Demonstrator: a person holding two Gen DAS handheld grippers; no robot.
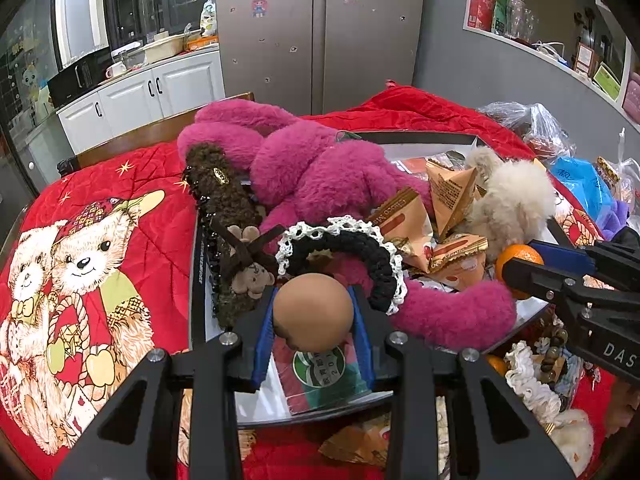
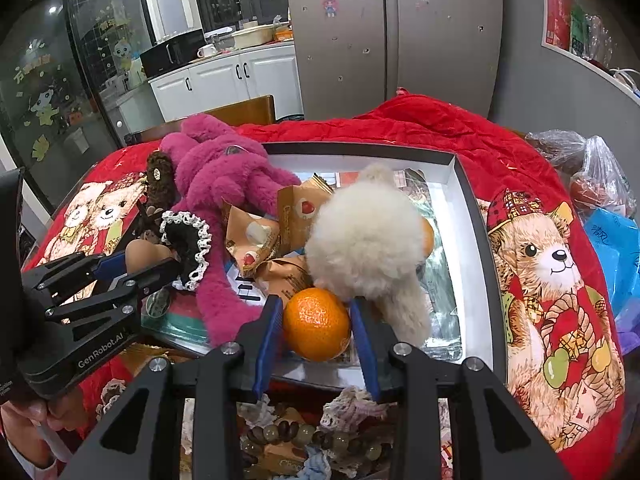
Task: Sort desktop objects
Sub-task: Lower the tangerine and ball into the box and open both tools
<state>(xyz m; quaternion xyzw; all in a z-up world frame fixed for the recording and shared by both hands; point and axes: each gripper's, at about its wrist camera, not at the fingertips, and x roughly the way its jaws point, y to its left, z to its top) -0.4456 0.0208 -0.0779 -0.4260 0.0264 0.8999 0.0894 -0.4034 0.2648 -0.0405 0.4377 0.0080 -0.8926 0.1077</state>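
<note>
Gripping a smooth, matte brown egg (image 1: 313, 312), your left tool (image 1: 314, 320) has its blue-lined pads pressed against the egg's rounded sides, and it hangs above the near edge of a shallow tray (image 2: 468, 208) with a dark rim and white inner wall. Your right tool (image 2: 316, 324) is clamped on a glossy, dimpled orange (image 2: 316, 322), its blue pads tight against the peel, also over the tray's near side. Inside the tray you have a long-limbed magenta plush toy (image 1: 320, 168) with a dense shaggy pile, sprawled across the left half with one limb curling toward the front. Beside it sits a cream fluffy toy (image 2: 364, 236), soft and almost spherical, just behind the orange. Between the two toys lie crinkled tan snack packets (image 2: 276, 236) folded into pointed, pyramid-like shapes. A black knitted scrunchie (image 1: 352, 252) edged with white lace rests on the magenta plush, just behind the egg, and a dark brown curly-textured hair clip (image 1: 224, 184) lies along the tray's left rim. Everything stands on a quilted red blanket (image 1: 100, 248) printed with teddy bears that covers the table. Round beads (image 2: 280, 436) and frilly fabric lie in front of the tray.
</note>
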